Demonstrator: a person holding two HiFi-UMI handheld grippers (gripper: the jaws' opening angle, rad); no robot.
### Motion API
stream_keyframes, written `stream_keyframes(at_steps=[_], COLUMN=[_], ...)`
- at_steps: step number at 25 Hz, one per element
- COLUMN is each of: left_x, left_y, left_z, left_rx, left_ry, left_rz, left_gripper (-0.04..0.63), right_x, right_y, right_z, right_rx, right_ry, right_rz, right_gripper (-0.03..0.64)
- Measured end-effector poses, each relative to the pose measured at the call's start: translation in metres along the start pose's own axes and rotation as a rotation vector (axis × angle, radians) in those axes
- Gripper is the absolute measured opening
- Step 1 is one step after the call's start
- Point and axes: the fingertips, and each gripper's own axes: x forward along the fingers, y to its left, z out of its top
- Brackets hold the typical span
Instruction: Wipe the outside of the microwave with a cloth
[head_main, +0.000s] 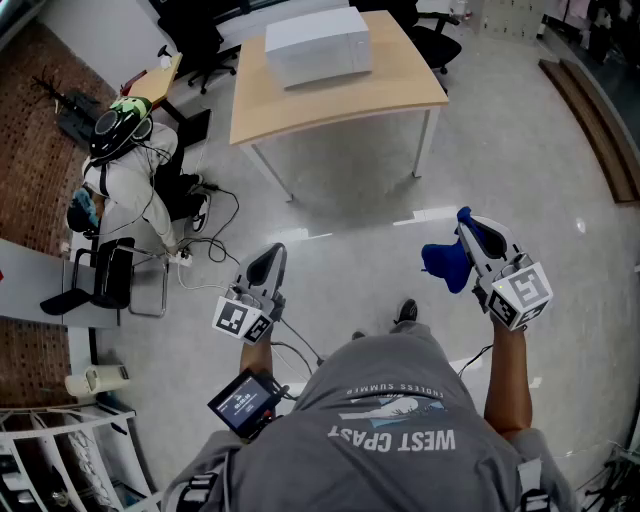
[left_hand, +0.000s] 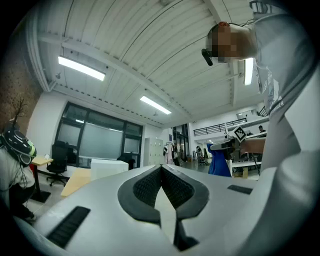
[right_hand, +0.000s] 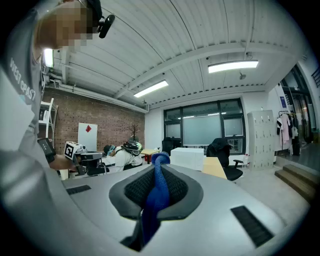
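Head view — blue cloth (head_main: 447, 264) clamped in right gripper (head_main: 469, 220)

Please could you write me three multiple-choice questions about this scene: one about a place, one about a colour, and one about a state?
1. Where does the white microwave stand?
A. On the wooden table
B. On the floor
C. On a chair

2. What colour is the cloth?
A. Red
B. Blue
C. Green

3. In what state are the left tongs?
A. Shut, with nothing between them
B. Wide open
C. Shut on the cloth

Answers:
1 A: the head view shows it on the tabletop.
2 B: the cloth pinched in the right tongs is blue.
3 A: the left gripper view shows the jaws meeting, with nothing between them.
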Motion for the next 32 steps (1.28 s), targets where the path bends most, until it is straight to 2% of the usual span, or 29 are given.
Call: stream_keyframes(at_steps=[12, 20, 26, 32], left_x=[0.031, 0.117, 0.164, 0.192], left_y=[0.01, 0.023, 0.023, 0.049], left_z=[-0.007, -0.012, -0.009, -0.016], left_rx=[-0.019, -0.032, -0.009, 0.0], left_ry=[0.034, 0.063, 0.072, 0.1], left_rz=[0.005, 0.024, 0.058, 0.083], left_gripper=[0.023, 0.023, 0.023, 0.023], right_x=[0.021, 0.06, 0.091, 0.143], right_y=[-0.03, -0.106, -0.15, -0.178], right_z=[-0.004, -0.007, -0.001, 0.007], right_rx=[0.037, 0.128, 0.127, 0.12], right_ry=[0.006, -0.027, -0.044, -0.053], right_rz=[0.011, 0.064, 0.138, 0.187], right_gripper=[0.032, 0.032, 0.032, 0.032])
